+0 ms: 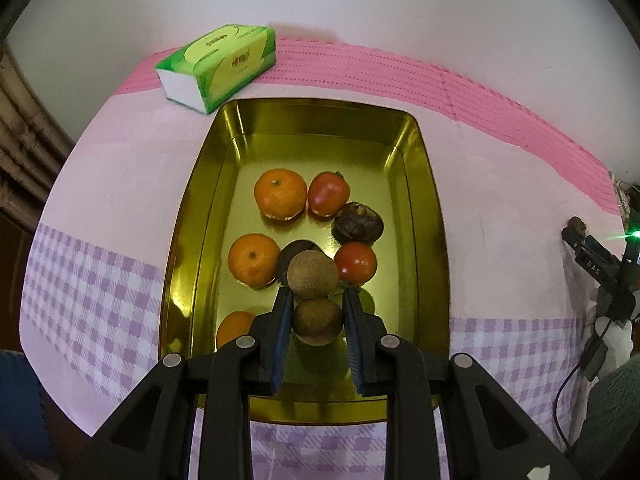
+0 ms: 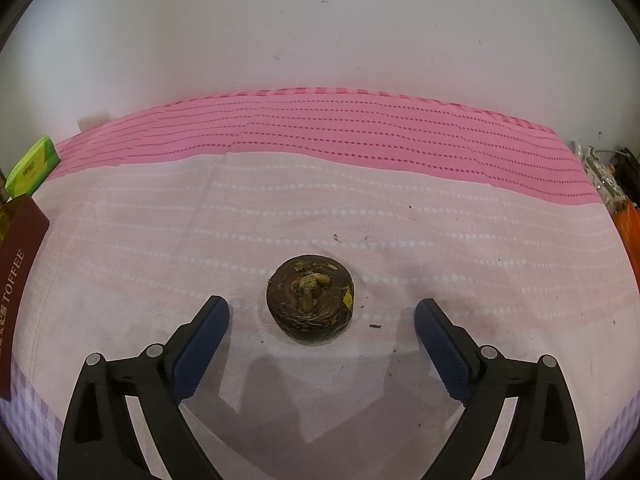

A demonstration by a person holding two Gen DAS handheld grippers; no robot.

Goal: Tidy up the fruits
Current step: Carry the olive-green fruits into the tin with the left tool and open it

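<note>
- L tongs (image 1: 314, 294) closed on a brown round fruit (image 1: 313, 274), held above gold tray (image 1: 192, 216); a 2nd brown fruit (image 1: 318, 322) sat just below tips.
- R tongs (image 2: 322, 312) wide, straddling dark flat fruit (image 2: 310, 302) on bench (image 2: 480, 260).
- Risk: round skin, tip-only grip; could slip, knock neighbours.
- Tray contents: oranges (image 1: 280, 194), red fruits (image 1: 328, 193), dark ones.
</note>
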